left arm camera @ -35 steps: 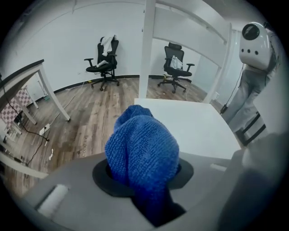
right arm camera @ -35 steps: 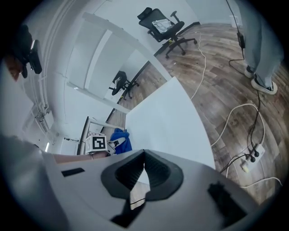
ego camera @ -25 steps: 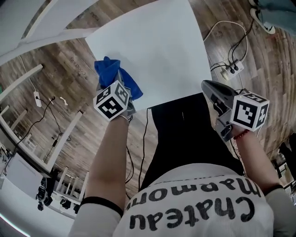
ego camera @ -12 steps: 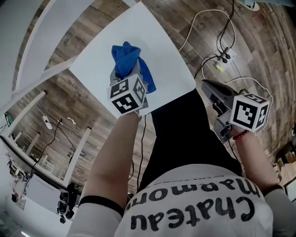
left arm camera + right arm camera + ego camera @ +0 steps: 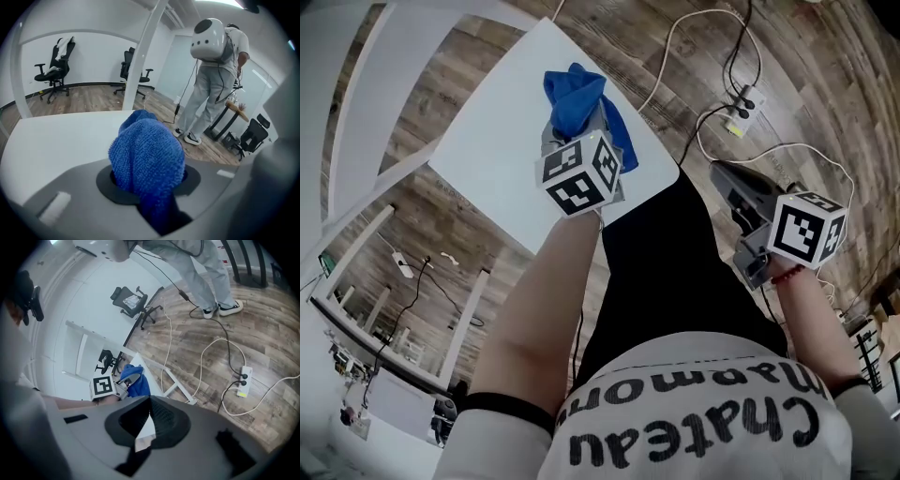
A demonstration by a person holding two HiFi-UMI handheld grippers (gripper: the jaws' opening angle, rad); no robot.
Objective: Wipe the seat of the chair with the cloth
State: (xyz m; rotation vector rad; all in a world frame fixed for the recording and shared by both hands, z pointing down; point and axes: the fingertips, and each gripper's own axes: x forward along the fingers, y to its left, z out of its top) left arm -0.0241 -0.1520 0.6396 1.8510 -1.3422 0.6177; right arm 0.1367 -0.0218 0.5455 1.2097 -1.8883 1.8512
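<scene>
The blue cloth (image 5: 577, 97) is bunched into a wad. My left tool (image 5: 575, 131) is clenched on it, and it sticks out ahead of the tips over the white chair seat (image 5: 492, 150) below. I can't quite tell whether the wad touches the seat. My right tool (image 5: 722, 176) hangs off to the side past the seat's edge, jaws closed on nothing. I see three risks. Wadded like this, only a small patch would wipe. A hard drag could tug the cloth from the grip. With nothing steadying it, the chair might skid.
</scene>
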